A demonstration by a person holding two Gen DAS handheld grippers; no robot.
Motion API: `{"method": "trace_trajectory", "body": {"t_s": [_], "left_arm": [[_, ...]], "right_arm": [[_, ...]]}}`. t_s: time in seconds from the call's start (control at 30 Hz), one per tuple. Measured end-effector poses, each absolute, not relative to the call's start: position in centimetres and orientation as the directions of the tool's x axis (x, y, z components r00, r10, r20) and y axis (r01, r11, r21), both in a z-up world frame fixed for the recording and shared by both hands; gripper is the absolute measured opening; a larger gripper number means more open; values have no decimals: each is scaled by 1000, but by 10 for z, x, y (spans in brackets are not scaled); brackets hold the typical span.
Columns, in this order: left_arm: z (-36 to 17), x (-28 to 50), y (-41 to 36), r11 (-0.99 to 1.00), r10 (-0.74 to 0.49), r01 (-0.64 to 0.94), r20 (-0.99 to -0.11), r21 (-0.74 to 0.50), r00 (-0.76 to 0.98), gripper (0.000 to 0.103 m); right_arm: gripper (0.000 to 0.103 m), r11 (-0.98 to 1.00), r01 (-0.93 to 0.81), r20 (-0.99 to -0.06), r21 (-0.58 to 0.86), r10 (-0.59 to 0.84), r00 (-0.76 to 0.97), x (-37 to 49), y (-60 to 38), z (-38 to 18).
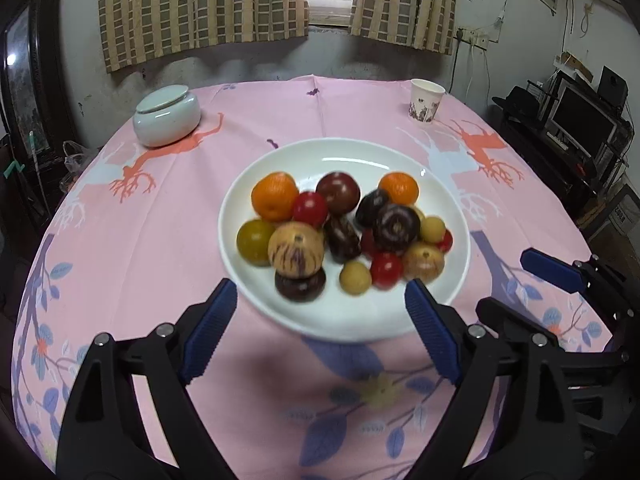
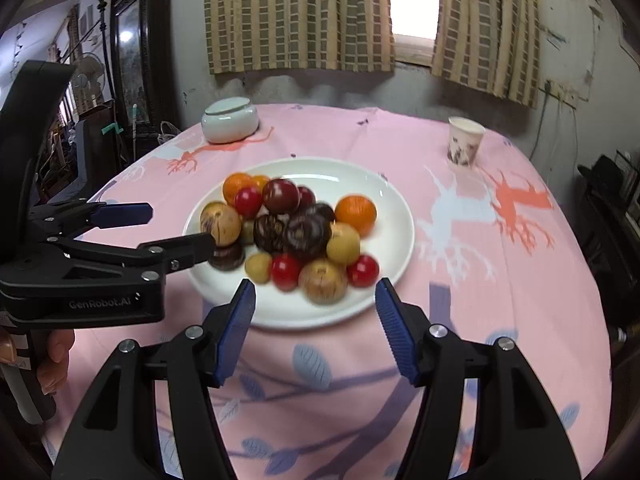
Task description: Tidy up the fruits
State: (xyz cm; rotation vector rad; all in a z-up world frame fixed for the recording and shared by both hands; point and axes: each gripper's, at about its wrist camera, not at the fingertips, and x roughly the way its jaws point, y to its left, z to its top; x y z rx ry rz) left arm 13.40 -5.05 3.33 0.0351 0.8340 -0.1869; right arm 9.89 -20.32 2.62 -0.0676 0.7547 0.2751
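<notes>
A white plate on the pink tablecloth holds several fruits. Among them are two oranges, small red fruits, dark purple ones, a striped tan one and a yellow-green one. My left gripper is open at the plate's near-left rim, with nothing between its blue pads. My right gripper is open at the plate's near-right rim and holds nothing. The picture is slightly blurred.
A white lidded jar stands at the table's far left and a paper cup at the far right. A hand holds the left gripper's handle. Shelves with a monitor stand to the right of the table.
</notes>
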Motion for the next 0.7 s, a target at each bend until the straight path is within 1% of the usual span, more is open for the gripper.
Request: {"method": "trace_trajectory", "body": {"t_s": [0.17,0.27,0.37,0.43,0.47,0.57,0.63,0.7], "left_arm": [[28,108,-44,982,-162,179,-747,-59,644,89],[27,94,-41,983,-151,177,-748,-46,646,90],[28,84,-38,985,-138,172,-746,-32,651,93],[29,79,-36,987,-130,160,-747,-32,652,101],[29,78,-34,986,-136,160,-745,-40,654,101],[29,71,-31,979,-192,187,-720,-88,667,101],[31,65,-30,982,-178,169,-687,-81,705,101],[32,63,-31,985,-161,161,-682,-63,713,101]], "right_arm": [[63,965,-260,-700,23,202,685,75,-193,15],[64,968,-248,-704,28,195,682,66,-190,13],[64,970,-241,-701,20,185,688,58,-187,13],[64,970,-242,-701,20,186,689,55,-185,13],[64,970,-242,-700,20,186,690,53,-185,12],[64,970,-243,-698,24,190,690,52,-185,12],[64,971,-238,-700,30,190,689,49,-185,10],[64,972,-234,-700,33,189,688,47,-186,9]]}}
